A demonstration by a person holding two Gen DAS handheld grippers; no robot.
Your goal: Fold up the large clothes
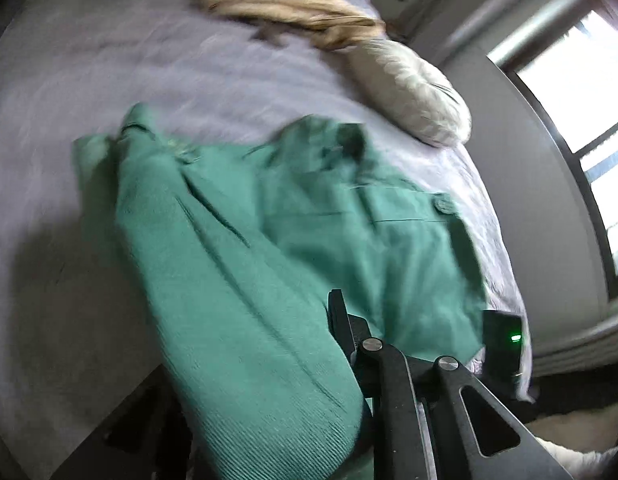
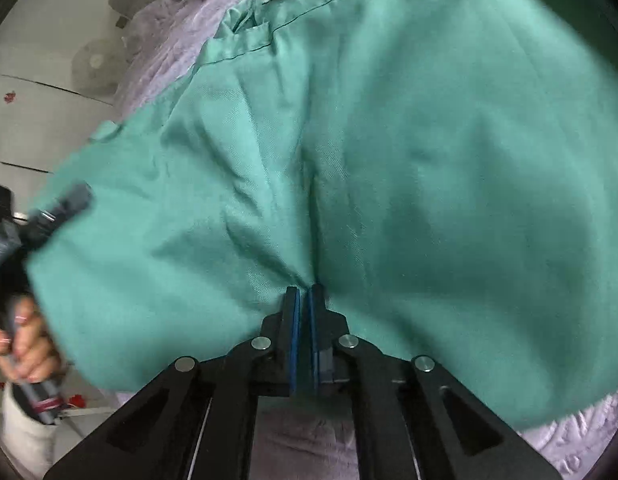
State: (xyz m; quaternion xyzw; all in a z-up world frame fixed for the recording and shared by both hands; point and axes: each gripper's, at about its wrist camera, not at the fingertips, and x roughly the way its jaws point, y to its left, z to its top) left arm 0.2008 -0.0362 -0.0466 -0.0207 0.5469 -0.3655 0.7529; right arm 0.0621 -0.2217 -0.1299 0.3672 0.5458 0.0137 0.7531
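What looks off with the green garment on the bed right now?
The green garment isn't flat: one part is bunched into a long roll hanging over the near edge of the bed, and creases fan out from where the right gripper pinches it. No damage visible.

Your left wrist view looks steeply down from a little above the bed (image 1: 109,92), facing along it toward a pillow (image 1: 421,104) and a window (image 1: 581,92) at the right edge. Your right wrist view sits much nearer, pressed close over the green garment (image 2: 389,140), which fills most of its picture, with floor at the left edge. Both views share that green garment (image 1: 269,220) and the lilac bed cover (image 2: 569,436).
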